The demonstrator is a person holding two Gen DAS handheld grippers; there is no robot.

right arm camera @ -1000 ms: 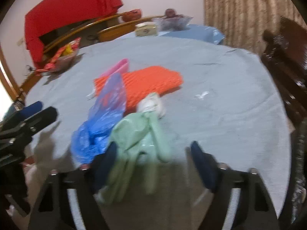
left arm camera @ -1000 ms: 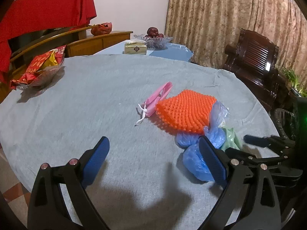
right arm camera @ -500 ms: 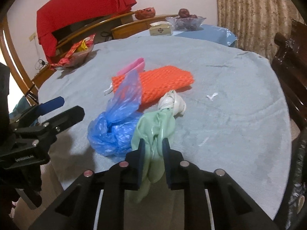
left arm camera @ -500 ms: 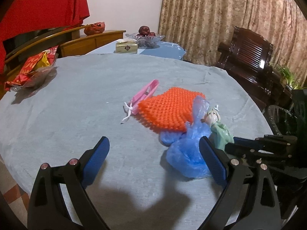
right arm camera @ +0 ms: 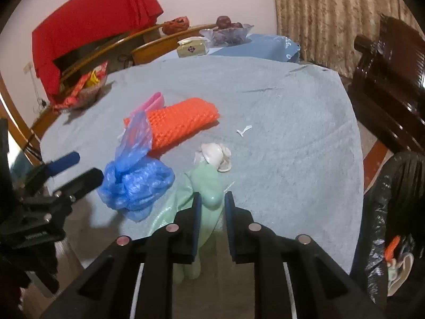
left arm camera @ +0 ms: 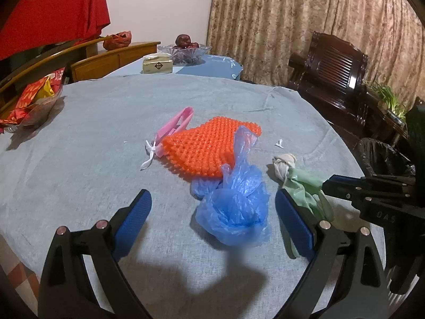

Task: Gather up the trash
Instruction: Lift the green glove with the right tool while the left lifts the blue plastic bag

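A round table under a grey-blue cloth (left arm camera: 79, 159) fills both views, its near edge curving just below the grippers and its right edge dropping toward a black plastic-lined trash bin (right arm camera: 393, 202) beside a dark carved wooden chair (left arm camera: 334, 69). Most of the cloth's far half lies bare. At the far left rim sits a clear dish of red snack packets (left arm camera: 32, 98).

Mid-table lies an orange knobbly foam fruit net (left arm camera: 207, 146), with a pink folded plastic piece (left arm camera: 175, 125) touching its far left side. A crumpled blue plastic bag (left arm camera: 233, 202) rests against the net's near edge, one thin flap standing up over it. Just right of that bag, near the table's edge, is the pale green plastic bag with a white knotted top (right arm camera: 209, 178). A small white paper scrap (right arm camera: 243, 130) lies alone on open cloth beyond it.

The right gripper (right arm camera: 211, 207) has narrow jaws that are opening, the green bag between them and touching the left pad. The left gripper (left arm camera: 212, 210) stands wide with nothing gripped, the blue bag just ahead of its pads.
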